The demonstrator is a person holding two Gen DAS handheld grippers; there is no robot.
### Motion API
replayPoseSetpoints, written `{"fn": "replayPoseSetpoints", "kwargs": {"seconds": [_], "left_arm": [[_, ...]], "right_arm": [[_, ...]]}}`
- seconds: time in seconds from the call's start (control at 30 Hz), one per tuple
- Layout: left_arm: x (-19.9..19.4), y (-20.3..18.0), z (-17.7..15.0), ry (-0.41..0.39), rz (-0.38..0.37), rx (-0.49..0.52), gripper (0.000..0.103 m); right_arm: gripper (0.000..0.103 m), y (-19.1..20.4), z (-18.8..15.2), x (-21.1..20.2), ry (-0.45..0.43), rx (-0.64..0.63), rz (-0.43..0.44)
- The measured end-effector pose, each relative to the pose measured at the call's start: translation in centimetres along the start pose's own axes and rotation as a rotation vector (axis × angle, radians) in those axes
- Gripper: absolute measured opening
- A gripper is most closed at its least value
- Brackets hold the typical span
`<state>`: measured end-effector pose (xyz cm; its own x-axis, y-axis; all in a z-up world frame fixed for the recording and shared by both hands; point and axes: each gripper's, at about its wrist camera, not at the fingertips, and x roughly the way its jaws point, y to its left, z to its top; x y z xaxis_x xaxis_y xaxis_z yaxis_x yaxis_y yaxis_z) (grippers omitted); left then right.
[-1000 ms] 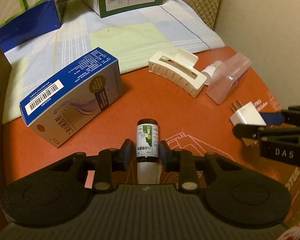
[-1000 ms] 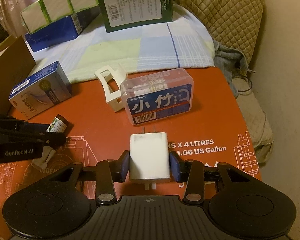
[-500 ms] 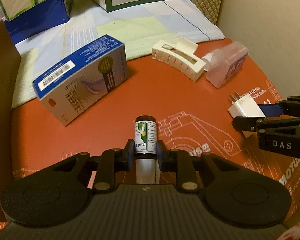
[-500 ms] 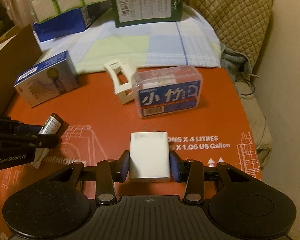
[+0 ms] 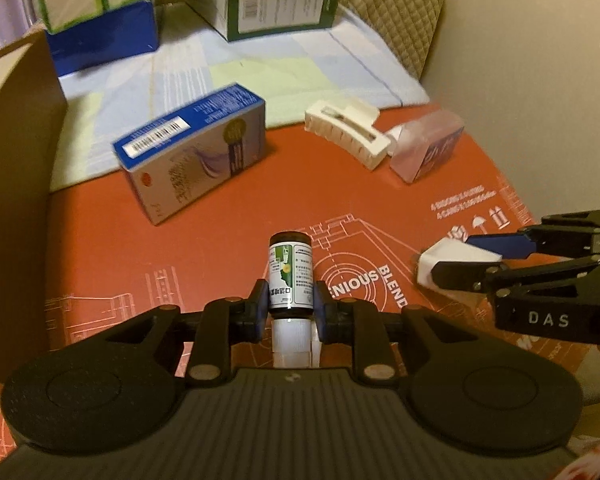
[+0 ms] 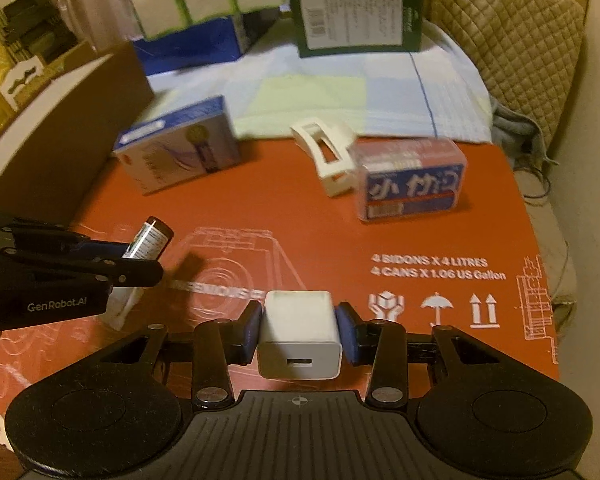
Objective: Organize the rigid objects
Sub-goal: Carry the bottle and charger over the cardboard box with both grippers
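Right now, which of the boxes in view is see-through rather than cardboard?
The clear plastic case with the blue label, lying on the red sheet beside the white hair claw. The blue-and-white box and the green box are opaque cardboard.

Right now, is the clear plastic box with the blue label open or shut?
Shut: the clear plastic box lies on the orange cardboard with its lid seated flush.
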<state>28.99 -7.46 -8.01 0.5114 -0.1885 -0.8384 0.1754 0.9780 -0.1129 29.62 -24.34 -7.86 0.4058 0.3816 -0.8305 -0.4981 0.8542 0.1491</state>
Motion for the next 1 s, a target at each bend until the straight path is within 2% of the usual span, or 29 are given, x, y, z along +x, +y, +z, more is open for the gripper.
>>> {"fn": "replayPoseSetpoints", "kwargs": {"seconds": [0.3,0.57,1.0], "left_arm": [[-5.6,2.3,-0.3,-0.096,-0.005,-0.053,0.019],[-11.1,5.9,-0.8,-0.185,0.015,-0.135,0.019],[-17.8,13.7,-2.8,-0.29,0.114,-0.267,0.019]], "right_arm": [[0.037,4.2,1.3,-2.2,-0.063,-0.057,0.052],[0.037,9.4,3.1,-3.9,-0.128,-0.129,0.142],[0.037,19.6,6.2,-3.9,-0.183,-0.263,0.333]]}}
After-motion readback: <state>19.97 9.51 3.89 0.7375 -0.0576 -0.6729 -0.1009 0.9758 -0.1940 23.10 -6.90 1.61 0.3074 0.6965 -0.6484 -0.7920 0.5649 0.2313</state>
